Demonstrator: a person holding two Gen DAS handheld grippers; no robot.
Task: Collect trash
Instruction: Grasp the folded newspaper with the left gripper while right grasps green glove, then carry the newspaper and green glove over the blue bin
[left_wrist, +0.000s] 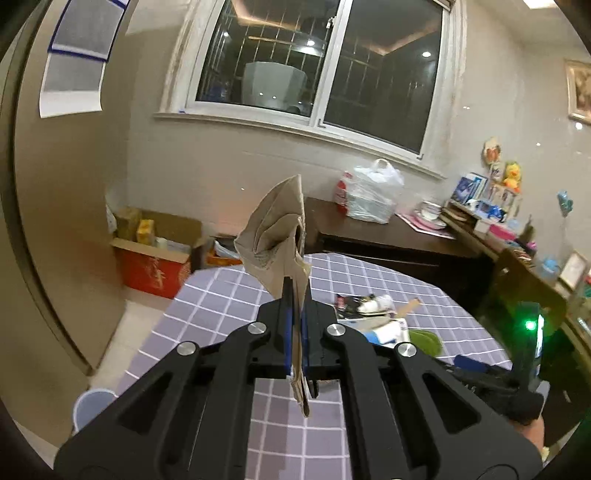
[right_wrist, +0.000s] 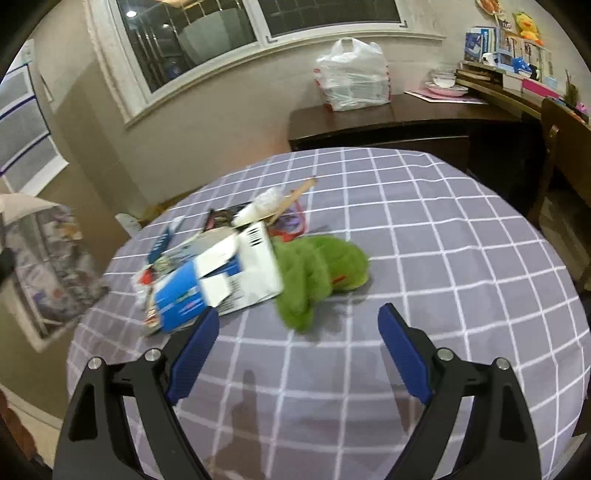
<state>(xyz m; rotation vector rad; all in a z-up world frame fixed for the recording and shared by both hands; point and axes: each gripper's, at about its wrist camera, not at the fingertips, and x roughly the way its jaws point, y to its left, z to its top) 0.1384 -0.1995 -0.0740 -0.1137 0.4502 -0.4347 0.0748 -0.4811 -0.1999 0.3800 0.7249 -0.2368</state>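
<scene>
My left gripper (left_wrist: 295, 295) is shut on a crumpled brown paper bag (left_wrist: 275, 240) and holds it up above the table edge. The bag also shows at the left edge of the right wrist view (right_wrist: 48, 266). A pile of trash lies on the checked tablecloth (right_wrist: 424, 229): a blue and white carton (right_wrist: 221, 277), a green cloth (right_wrist: 317, 269), dark wrappers (right_wrist: 225, 216) and a wooden stick (right_wrist: 295, 195). My right gripper (right_wrist: 297, 314) is open and empty, just above the cloth, in front of the pile. The pile also shows in the left wrist view (left_wrist: 380, 321).
A dark sideboard (right_wrist: 388, 118) behind the table carries a white plastic bag (right_wrist: 351, 77), bowls and boxes. Cardboard boxes (left_wrist: 155, 258) stand on the floor by the wall. A pale bin (left_wrist: 92, 406) sits on the floor at the left. A wooden chair (right_wrist: 561, 155) stands at the right.
</scene>
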